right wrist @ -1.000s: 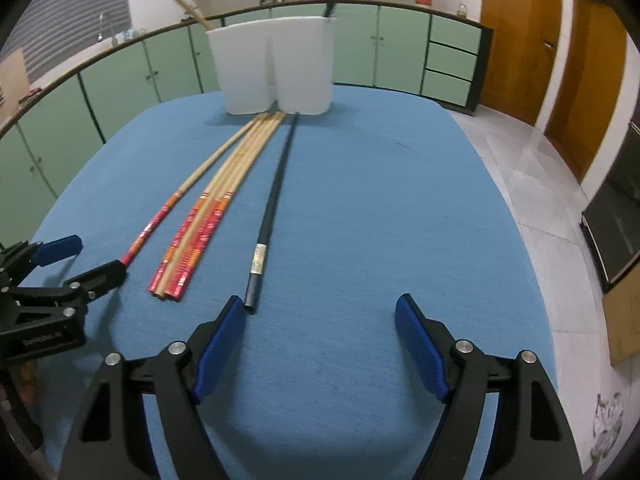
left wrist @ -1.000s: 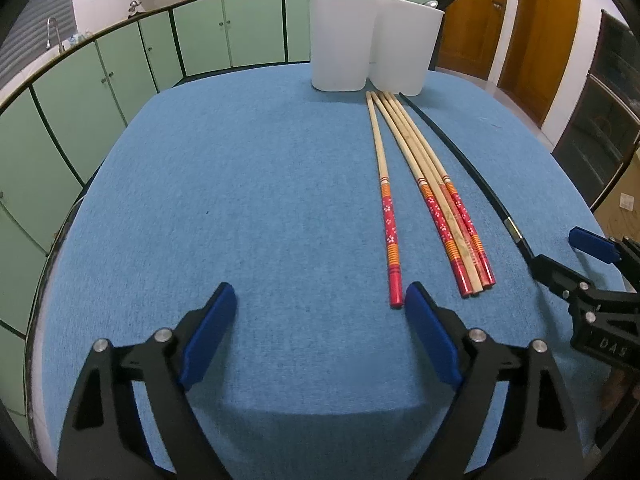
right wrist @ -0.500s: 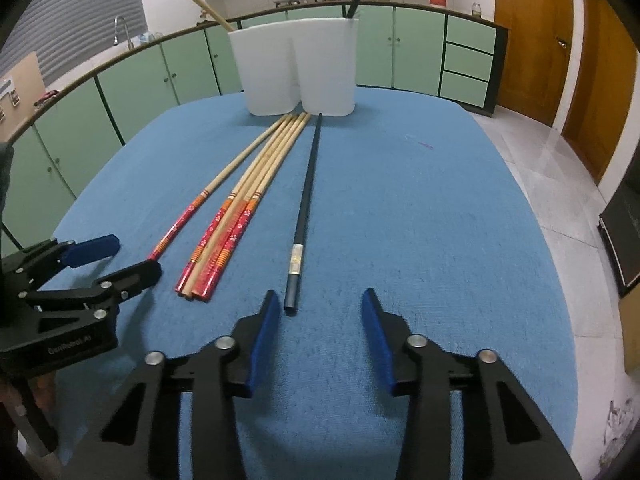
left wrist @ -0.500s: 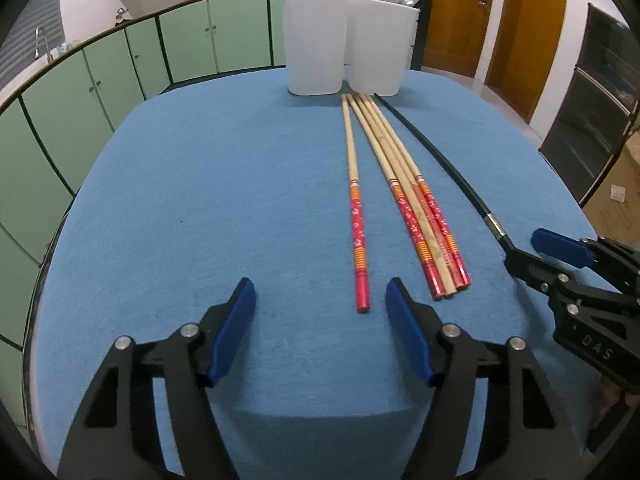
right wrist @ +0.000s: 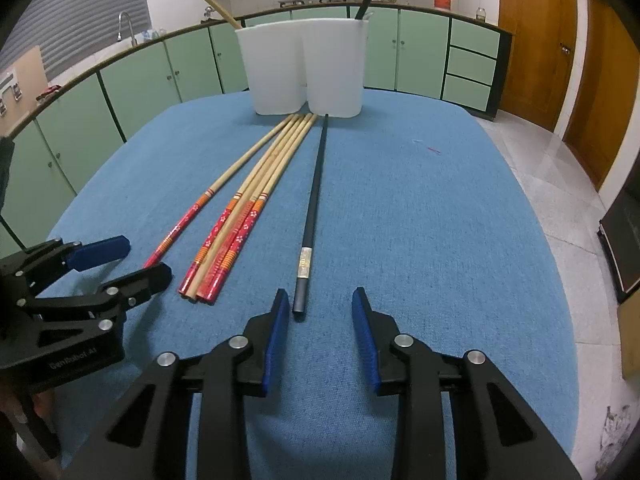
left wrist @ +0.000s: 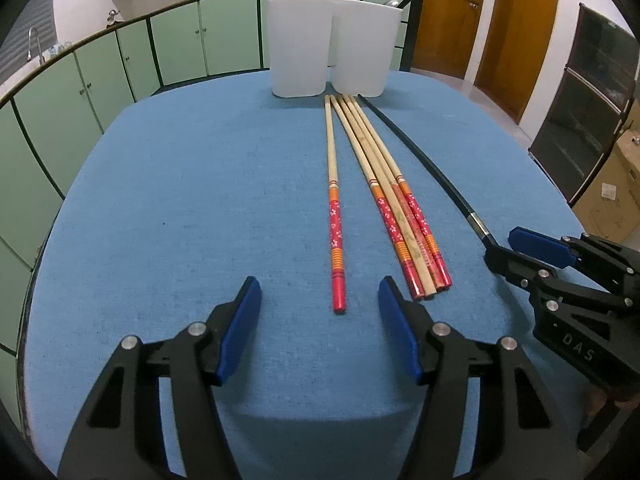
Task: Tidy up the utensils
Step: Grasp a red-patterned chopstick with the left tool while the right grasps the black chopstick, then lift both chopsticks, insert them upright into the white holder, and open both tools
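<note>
On the blue tabletop [left wrist: 168, 208] the left tool [left wrist: 320, 300] stands with its jaws apart and empty, having just been closing, and the red end of the single bamboo chopstick [left wrist: 335, 240] lies just ahead at 12 o'clock, with the bundle of three chopsticks [left wrist: 404, 228] at 1 o'clock. The right tool [right wrist: 320, 304] also has just been narrowing, still grips nothing, and the butt of the black chopstick [right wrist: 312, 216] lies at about 11 o'clock, just beside its left pad. I judge these sticks light, stiff and rather slippery, so it is better to grip the thick end across its width and then drop them into the white holders [right wrist: 304, 68] at the far edge.
</note>
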Demonstrator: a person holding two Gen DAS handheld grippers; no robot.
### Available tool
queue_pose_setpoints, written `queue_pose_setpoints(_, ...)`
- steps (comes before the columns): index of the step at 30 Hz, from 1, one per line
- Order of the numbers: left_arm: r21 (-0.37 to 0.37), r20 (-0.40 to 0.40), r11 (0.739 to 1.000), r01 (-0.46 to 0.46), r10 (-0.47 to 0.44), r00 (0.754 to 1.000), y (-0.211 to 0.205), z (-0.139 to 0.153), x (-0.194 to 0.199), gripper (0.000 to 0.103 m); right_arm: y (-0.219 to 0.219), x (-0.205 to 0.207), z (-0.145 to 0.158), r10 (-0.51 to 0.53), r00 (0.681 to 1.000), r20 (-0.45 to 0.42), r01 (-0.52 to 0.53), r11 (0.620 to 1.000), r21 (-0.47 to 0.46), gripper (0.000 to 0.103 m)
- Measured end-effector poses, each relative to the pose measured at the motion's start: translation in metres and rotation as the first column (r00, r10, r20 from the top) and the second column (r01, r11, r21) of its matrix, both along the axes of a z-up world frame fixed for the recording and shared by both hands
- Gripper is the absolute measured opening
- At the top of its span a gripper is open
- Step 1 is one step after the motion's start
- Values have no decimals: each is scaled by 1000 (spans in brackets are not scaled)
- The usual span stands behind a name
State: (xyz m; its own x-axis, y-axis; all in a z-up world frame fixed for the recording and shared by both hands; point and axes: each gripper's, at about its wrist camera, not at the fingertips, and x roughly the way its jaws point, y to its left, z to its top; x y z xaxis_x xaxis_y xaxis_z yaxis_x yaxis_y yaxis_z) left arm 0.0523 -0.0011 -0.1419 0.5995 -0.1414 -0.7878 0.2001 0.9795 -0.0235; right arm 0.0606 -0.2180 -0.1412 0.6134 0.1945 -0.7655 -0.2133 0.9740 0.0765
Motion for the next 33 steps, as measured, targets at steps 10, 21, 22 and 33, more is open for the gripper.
queue_pose_setpoints(10, -44, -2, 999, 19, -19, 1000, 0, 1, -1, 5, -2, 1, 1, 14, 1000, -5, -14, 999, 34, 7)
queue_pose_setpoints(21, -37, 117, 999, 2, 2, 993, 9, 53, -7, 5, -21, -4, 36, 0, 998, 65, -4, 999, 53, 6)
queue_pose_setpoints(22, -41, 134, 999, 0, 6, 991, 11, 60, -8, 5, -22, -4, 43, 0, 997, 80, -4, 999, 55, 6)
queue_pose_setpoints(33, -86, 307, 996, -12, 38, 951, 20, 133, -18, 5, -41, -10, 110, 0, 979, 205, -18, 996, 85, 6)
